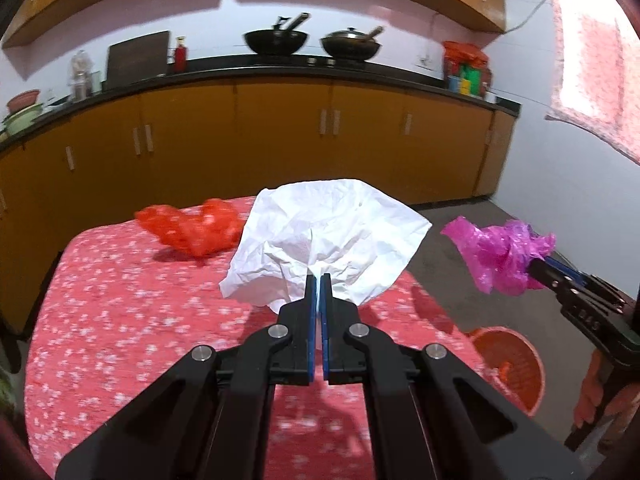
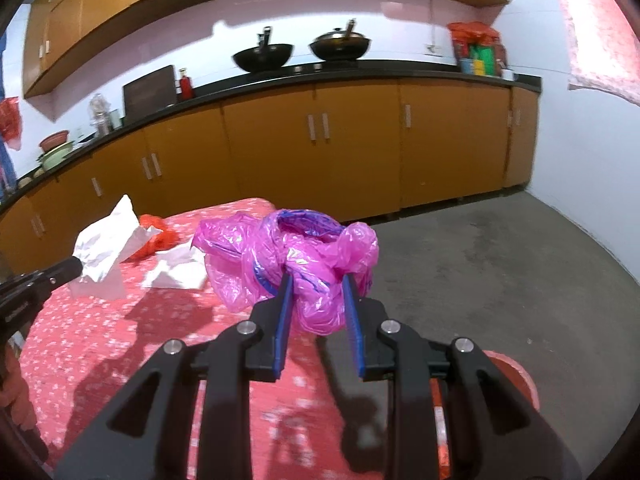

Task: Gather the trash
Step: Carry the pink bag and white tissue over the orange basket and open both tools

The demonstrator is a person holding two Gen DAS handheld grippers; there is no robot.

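My left gripper (image 1: 319, 278) is shut on a crumpled white paper (image 1: 328, 236) and holds it above the table with the red flowered cloth (image 1: 120, 320). My right gripper (image 2: 317, 278) is shut on a bunched pink plastic bag (image 2: 296, 256), held past the table's right edge above the floor. In the left wrist view the pink bag (image 1: 500, 256) and the right gripper (image 1: 538, 266) show at the right. In the right wrist view the white paper (image 2: 106, 244) and the left gripper (image 2: 76, 266) show at the left. A red plastic bag (image 1: 188, 228) lies on the table's far side.
A second white paper (image 2: 176, 270) lies on the table near the red bag (image 2: 158, 240). An orange-red basket (image 1: 510, 364) stands on the floor right of the table. Yellow cabinets (image 1: 280, 136) with a black counter run along the back wall.
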